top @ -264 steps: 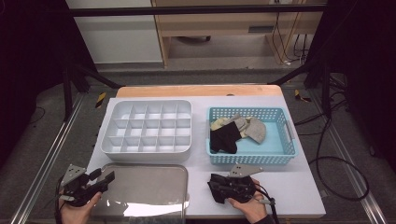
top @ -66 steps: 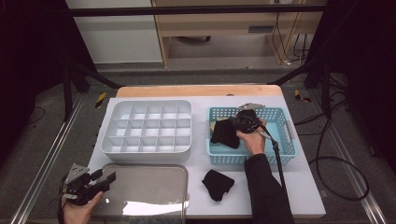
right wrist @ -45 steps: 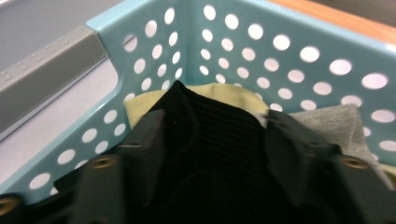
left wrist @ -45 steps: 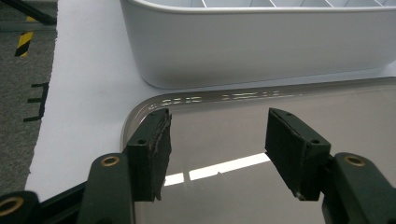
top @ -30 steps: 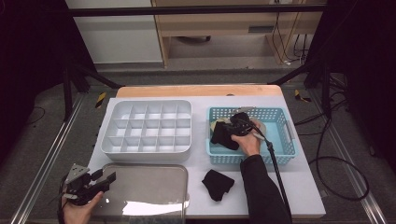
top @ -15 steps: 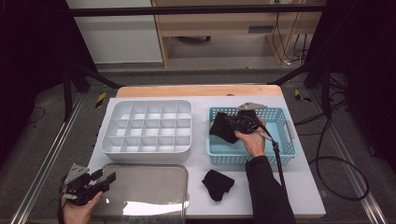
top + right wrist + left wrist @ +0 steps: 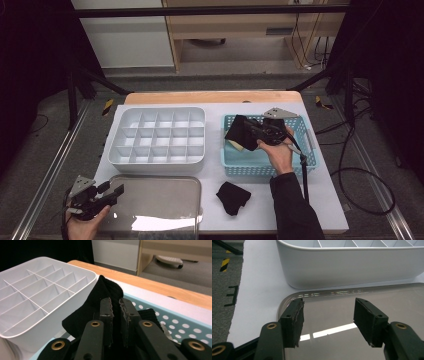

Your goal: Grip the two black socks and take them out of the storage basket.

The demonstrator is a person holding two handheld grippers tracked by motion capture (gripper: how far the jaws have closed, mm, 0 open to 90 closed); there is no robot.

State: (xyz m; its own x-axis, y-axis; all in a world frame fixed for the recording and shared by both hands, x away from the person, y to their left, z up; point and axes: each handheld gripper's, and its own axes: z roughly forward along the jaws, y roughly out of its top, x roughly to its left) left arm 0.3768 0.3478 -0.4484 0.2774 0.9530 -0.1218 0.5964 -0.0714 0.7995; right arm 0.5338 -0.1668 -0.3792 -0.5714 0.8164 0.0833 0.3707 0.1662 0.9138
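Observation:
My right gripper [image 7: 253,129] is shut on a black sock [image 7: 237,129] and holds it lifted over the left part of the light blue basket [image 7: 307,150]. In the right gripper view the black sock [image 7: 95,302] hangs pinched between the two jaws of my right gripper [image 7: 116,305]. A second black sock [image 7: 233,197] lies crumpled on the white table in front of the basket. A beige sock [image 7: 236,145] shows inside the basket under the lifted one. My left gripper [image 7: 111,190] stands open at the near left, over the metal tray [image 7: 160,200]. My left gripper [image 7: 327,315] holds nothing.
A white divided organiser box [image 7: 157,135] stands left of the basket, its near wall [image 7: 352,267] close ahead of the left gripper. The metal tray [image 7: 337,322] lies below that gripper. A cable trails from the right gripper down the forearm.
The right gripper went into the basket, closed on a black sock and has now lifted it up and slightly left. An earlier black sock stays on the table. The left gripper stayed still.

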